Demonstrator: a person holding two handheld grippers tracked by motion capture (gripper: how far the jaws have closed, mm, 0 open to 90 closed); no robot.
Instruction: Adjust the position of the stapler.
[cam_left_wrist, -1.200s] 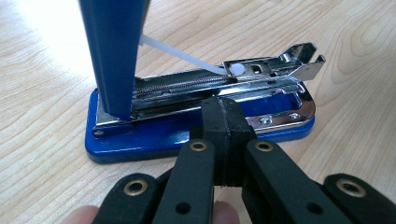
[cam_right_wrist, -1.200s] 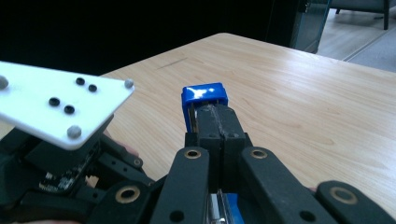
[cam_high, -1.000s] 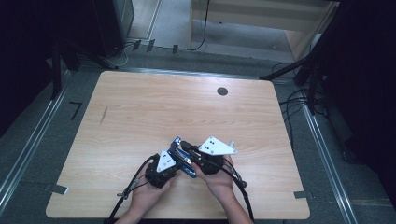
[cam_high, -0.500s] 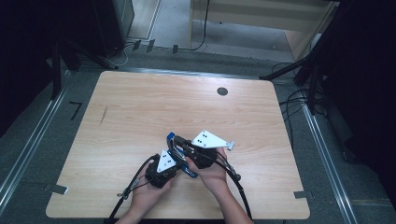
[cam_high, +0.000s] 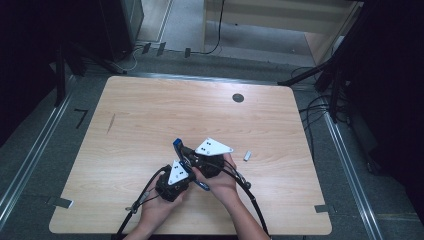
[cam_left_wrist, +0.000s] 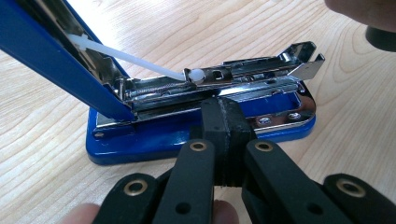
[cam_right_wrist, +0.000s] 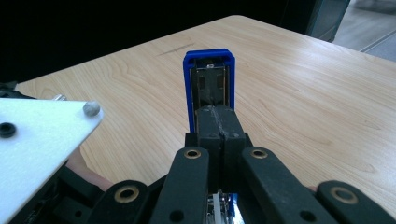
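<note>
Right claw (cam_high: 186, 153) farther left, stapler lid (cam_high: 177, 145) raised.

Stapler (cam_high: 181, 154) on table (cam_high: 150, 115), small block (cam_high: 247, 155) right

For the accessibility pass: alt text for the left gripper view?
An open blue stapler lies on the wooden table, lid swung up at left, chrome staple channel exposed. The left tongs, shut, press against its side.

No text, label, brand or number is legible anywhere.
</note>
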